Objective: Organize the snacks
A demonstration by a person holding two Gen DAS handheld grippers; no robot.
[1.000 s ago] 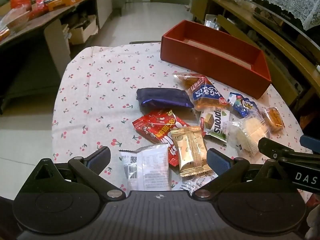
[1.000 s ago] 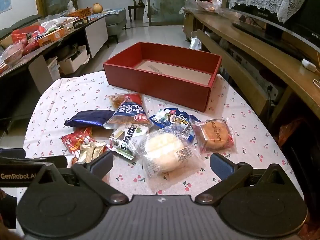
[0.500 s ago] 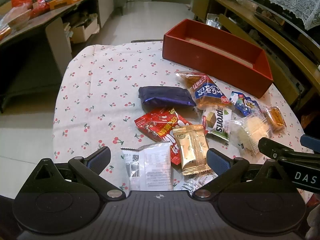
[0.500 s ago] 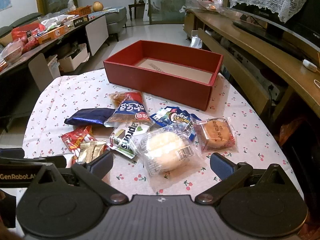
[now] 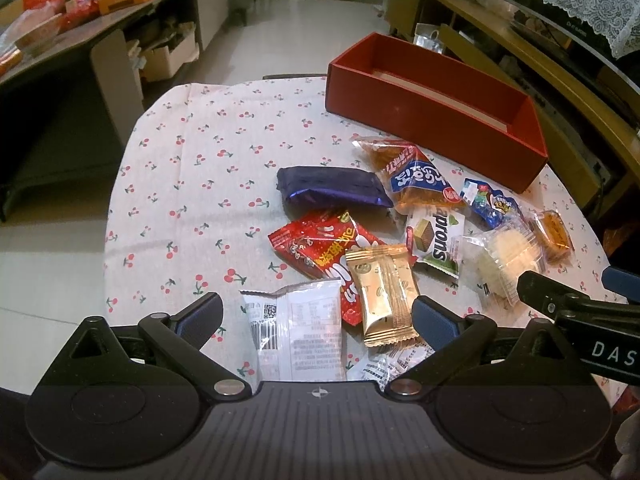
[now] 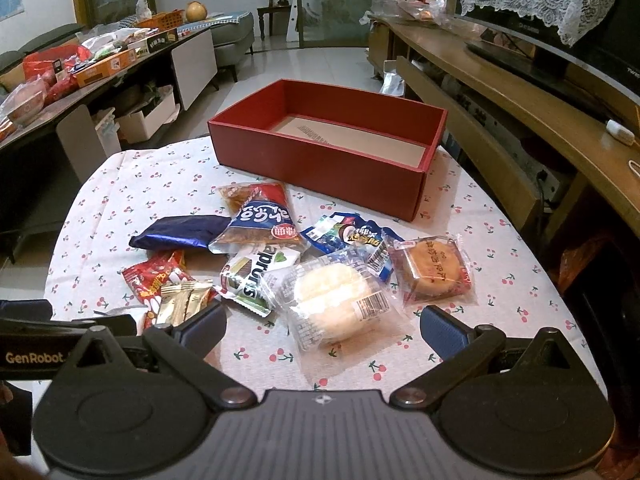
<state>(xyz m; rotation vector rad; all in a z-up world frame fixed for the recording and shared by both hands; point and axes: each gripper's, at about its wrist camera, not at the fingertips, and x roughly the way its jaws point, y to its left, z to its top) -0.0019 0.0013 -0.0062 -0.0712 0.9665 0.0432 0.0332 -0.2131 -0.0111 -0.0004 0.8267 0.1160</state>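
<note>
Both claws, left (image 5: 316, 318) and right (image 6: 322, 326), have drawn back slightly, jaws apart and empty (nothing boxed yet); snacks (image 5: 400, 236) crowd the surface's near edge.

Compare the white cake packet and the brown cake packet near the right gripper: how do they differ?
The white cake is pale and domed, with a barcode label on its clear wrap; the brown cake is flat, golden-brown, stamped on top, its wrapper red-edged. The white cake lies between the open fingers of the right gripper; the brown cake lies beyond its right finger. Both are round, sealed, and outside the red box.
</note>
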